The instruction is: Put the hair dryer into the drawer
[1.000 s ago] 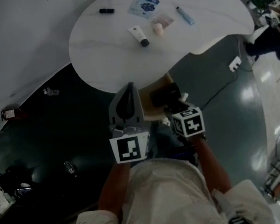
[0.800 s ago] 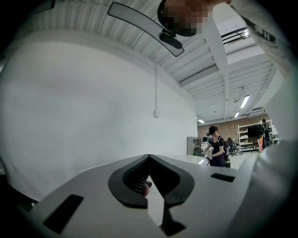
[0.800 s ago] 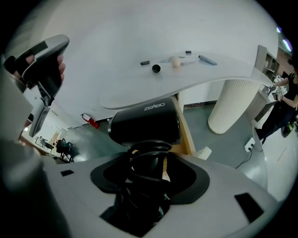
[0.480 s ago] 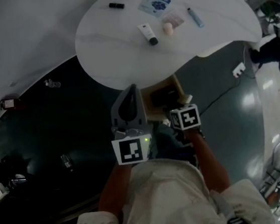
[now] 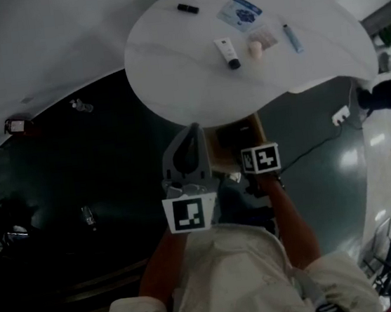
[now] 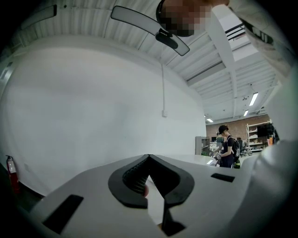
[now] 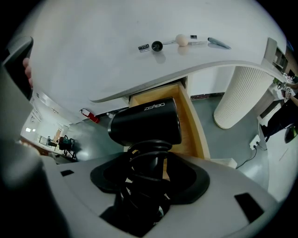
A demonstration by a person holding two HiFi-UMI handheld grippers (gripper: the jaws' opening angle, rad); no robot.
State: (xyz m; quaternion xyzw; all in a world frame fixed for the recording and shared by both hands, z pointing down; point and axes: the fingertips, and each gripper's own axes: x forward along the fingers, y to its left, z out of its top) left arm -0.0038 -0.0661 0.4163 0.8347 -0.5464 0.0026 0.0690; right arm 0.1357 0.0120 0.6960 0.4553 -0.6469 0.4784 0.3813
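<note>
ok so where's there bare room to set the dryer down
The open wooden drawer shows bare floor beside the hair dryer. The white table is bare along its near edge above the drawer. It is crowded farther back, round the white tube and blue packet.

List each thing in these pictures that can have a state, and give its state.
hair dryer: held, cord wound round its handle
drawer: open
right gripper: shut on hair dryer
left gripper: shut, empty
</note>
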